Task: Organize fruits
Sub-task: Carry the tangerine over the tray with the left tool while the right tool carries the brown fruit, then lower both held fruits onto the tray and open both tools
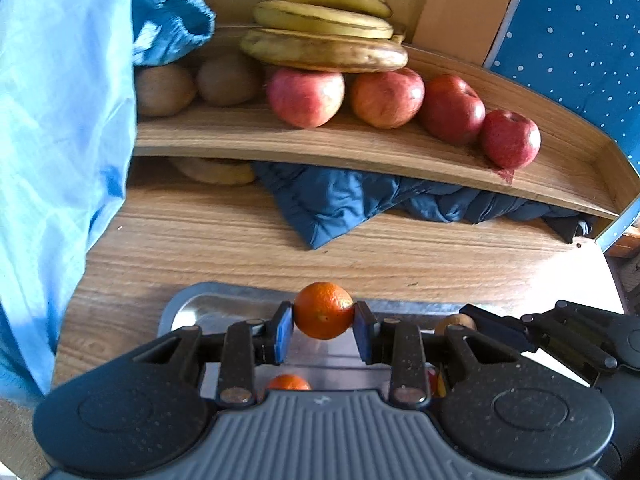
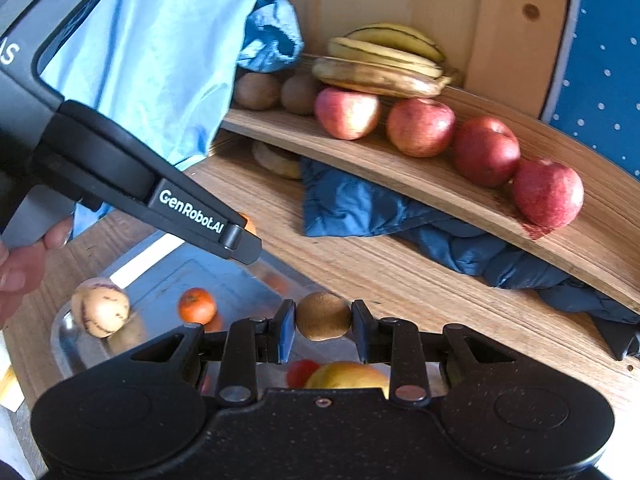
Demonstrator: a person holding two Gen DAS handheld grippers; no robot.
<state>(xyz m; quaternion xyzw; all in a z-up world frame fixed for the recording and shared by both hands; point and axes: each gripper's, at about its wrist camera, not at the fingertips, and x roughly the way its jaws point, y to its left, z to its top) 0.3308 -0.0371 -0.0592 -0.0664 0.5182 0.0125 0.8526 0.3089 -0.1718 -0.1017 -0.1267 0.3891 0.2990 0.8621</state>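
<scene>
My left gripper [image 1: 323,332] is shut on an orange tangerine [image 1: 323,310], held above the metal tray [image 1: 192,304]. My right gripper [image 2: 323,330] is shut on a brown kiwi [image 2: 323,316], above the tray [image 2: 168,268] too. The left gripper shows in the right wrist view [image 2: 244,240], and the right one at the left view's right edge [image 1: 500,326]. On the tray lie another tangerine [image 2: 197,305], a striped pale melon-like fruit [image 2: 101,306], a yellow-red fruit [image 2: 348,374] and a small red one [image 2: 300,372]. The wooden shelf [image 1: 360,148] holds bananas [image 1: 324,28], several red apples [image 1: 386,98] and two kiwis [image 1: 164,90].
A dark blue jacket [image 1: 352,200] lies bunched on the wooden table [image 1: 200,236] under the shelf, next to a pale fruit [image 1: 216,172]. A light blue cloth [image 1: 60,120] hangs at the left. A blue dotted wall [image 1: 580,40] stands at the right.
</scene>
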